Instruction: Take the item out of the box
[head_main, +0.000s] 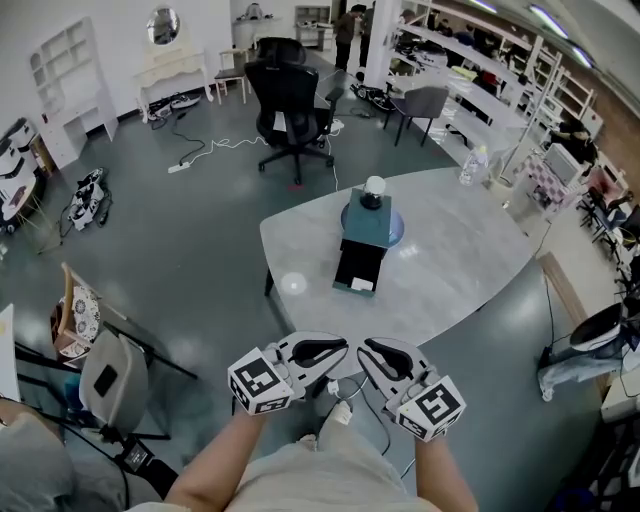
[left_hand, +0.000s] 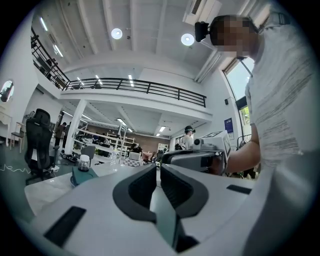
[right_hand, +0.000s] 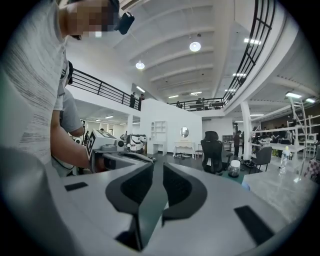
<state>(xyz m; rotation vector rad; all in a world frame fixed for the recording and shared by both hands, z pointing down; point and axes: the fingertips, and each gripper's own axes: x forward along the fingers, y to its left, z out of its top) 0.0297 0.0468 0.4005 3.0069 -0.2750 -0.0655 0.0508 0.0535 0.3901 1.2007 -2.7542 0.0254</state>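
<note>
Pale grey table (head_main: 470, 275), teal box (head_main: 362, 238) and blue plate (head_main: 397, 226) mid-table, clear bottle (head_main: 472, 166) near far edge

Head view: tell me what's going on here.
A person holds a left hand-held gripper and a right hand-held gripper close to the body, short of the table. Neither grips anything: the left jaws are together, the right slightly apart. On the table, the teal box stands with its drawer pulled open and a jar on top. Nothing has been taken out yet.
</note>
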